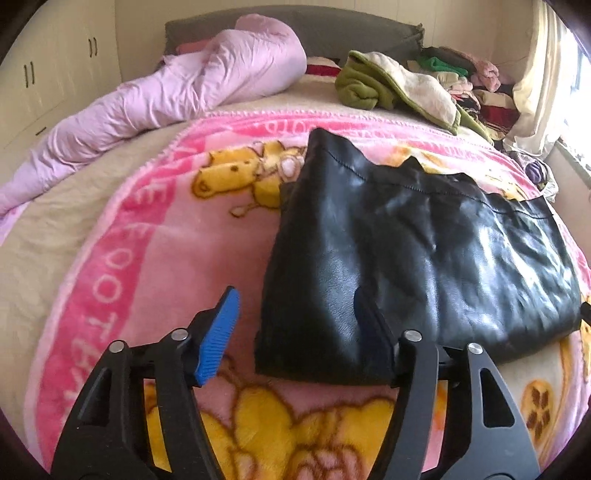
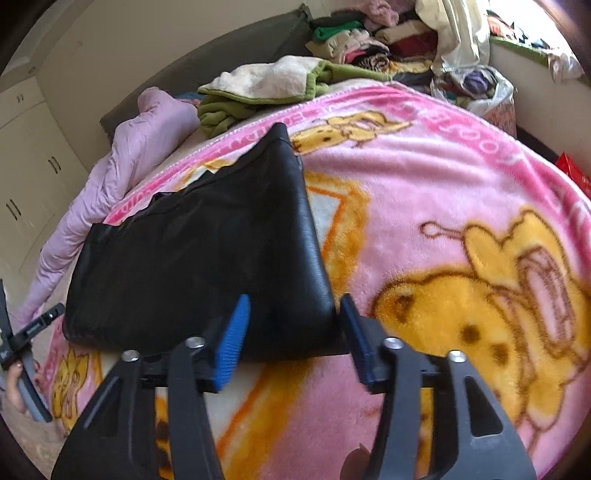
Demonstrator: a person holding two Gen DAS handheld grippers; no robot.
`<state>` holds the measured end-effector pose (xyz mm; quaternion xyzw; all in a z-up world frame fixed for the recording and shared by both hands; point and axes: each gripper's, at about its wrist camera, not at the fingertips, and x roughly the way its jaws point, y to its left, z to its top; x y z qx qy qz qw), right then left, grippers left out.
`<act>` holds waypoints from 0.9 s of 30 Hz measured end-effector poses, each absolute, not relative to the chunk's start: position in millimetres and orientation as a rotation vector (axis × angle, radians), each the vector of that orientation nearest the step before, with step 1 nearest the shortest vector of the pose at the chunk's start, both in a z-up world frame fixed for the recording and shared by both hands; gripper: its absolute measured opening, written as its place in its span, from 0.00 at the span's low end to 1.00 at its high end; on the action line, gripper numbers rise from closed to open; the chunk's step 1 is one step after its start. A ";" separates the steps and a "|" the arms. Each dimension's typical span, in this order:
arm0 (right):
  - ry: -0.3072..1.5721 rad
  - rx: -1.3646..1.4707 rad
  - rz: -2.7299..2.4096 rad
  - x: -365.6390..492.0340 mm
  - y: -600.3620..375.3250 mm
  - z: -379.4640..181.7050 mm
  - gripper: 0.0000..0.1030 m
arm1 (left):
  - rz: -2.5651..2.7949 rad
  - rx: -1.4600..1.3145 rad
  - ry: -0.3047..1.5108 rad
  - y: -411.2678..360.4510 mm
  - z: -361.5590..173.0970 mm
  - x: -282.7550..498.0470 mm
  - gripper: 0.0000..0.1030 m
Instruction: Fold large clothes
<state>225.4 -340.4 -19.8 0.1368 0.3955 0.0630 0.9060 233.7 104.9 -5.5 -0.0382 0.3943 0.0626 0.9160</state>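
A black leather garment (image 1: 406,258) lies folded into a flat rectangle on the pink cartoon blanket (image 1: 122,258). My left gripper (image 1: 293,295) hovers at its near left corner, open; one blue pad (image 1: 219,328) is over the blanket and the other finger over the leather, neither pressing. In the right wrist view the garment (image 2: 207,258) stretches away to the left. My right gripper (image 2: 294,301) is open astride its near right corner, with the blue pads (image 2: 232,339) clear of the leather. The left tool's handle (image 2: 26,332) and a hand show at the far left edge.
A rolled pink duvet (image 1: 184,85) lies along the bed's far left. A green and white fleece (image 1: 391,85) and a pile of mixed clothes (image 1: 476,85) crowd the far right by the curtain. Cream wardrobe doors (image 1: 55,74) stand on the left, and a dark headboard (image 1: 332,33) behind.
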 end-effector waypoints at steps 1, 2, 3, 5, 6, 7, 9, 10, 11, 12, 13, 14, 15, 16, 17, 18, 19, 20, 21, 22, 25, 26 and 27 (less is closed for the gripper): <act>0.808 0.276 0.133 223.7 -337.9 -16.9 0.54 | 0.135 -0.079 0.806 106.2 -3.3 230.4 0.60; 0.797 0.269 0.138 221.4 -334.5 -13.3 0.56 | 0.139 -0.080 0.800 107.5 -1.9 228.0 0.63; 0.790 0.265 0.145 220.1 -332.2 -10.6 0.57 | 0.144 -0.082 0.795 108.6 -0.4 225.1 0.65; 0.770 0.250 0.163 216.1 -325.5 -4.4 0.61 | 0.157 -0.086 0.791 112.7 1.8 219.6 0.68; 0.759 0.238 0.172 213.8 -320.6 -0.9 0.62 | 0.162 -0.087 0.789 114.1 2.4 217.5 0.71; 0.752 0.223 0.180 212.2 -315.3 2.6 0.65 | 0.167 -0.090 0.788 116.0 3.1 215.2 0.72; 0.743 0.200 0.209 210.0 -304.4 8.7 0.69 | 0.185 -0.095 0.783 120.6 5.3 210.9 0.77; 0.740 0.192 0.227 208.2 -298.0 10.9 0.71 | 0.192 -0.097 0.781 121.6 6.4 209.2 0.79; 0.736 0.181 0.246 207.1 -289.9 13.9 0.74 | 0.203 -0.099 0.778 124.6 8.1 207.3 0.83; 0.734 0.173 0.258 205.7 -284.2 15.2 0.75 | 0.213 -0.099 0.775 126.5 9.1 206.3 0.86; 0.730 0.160 0.279 204.9 -275.5 17.7 0.78 | 0.227 -0.099 0.773 130.1 10.2 205.4 0.88; 0.729 0.150 0.294 204.9 -267.8 19.6 0.81 | 0.237 -0.101 0.773 133.3 10.6 204.9 0.90; 0.724 0.132 0.317 204.2 -255.1 22.5 0.82 | 0.248 -0.106 0.773 137.1 10.9 204.4 0.91; 0.720 0.122 0.329 203.9 -248.0 23.9 0.85 | 0.262 -0.114 0.773 142.5 11.2 204.5 0.91; 0.718 0.110 0.348 204.0 -237.9 25.3 0.87 | 0.272 -0.120 0.776 147.4 11.8 205.3 0.91; 0.717 0.094 0.369 204.6 -226.1 26.7 0.87 | 0.289 -0.130 0.779 153.5 12.0 206.4 0.91; 0.715 0.078 0.384 204.8 -216.0 27.6 0.88 | 0.300 -0.136 0.781 157.7 12.2 207.4 0.91; 0.713 0.063 0.399 205.6 -205.6 28.3 0.88 | 0.316 -0.155 0.787 165.9 13.0 210.0 0.91; 0.713 0.041 0.417 206.9 -191.5 28.7 0.88 | 0.320 -0.169 0.789 171.2 13.7 210.9 0.91; 0.717 0.022 0.438 208.1 -179.3 28.7 0.88 | 0.325 -0.188 0.792 177.6 15.0 212.9 0.91; 0.712 -0.049 0.493 210.5 -138.9 26.7 0.88 | 0.333 -0.215 0.797 189.2 18.1 218.1 0.91; 0.706 -0.089 0.510 210.8 -120.3 25.0 0.89 | 0.332 -0.221 0.799 192.7 20.2 222.2 0.91; 0.703 -0.114 0.521 210.9 -111.0 23.8 0.92 | 0.328 -0.221 0.799 192.6 21.4 224.0 0.91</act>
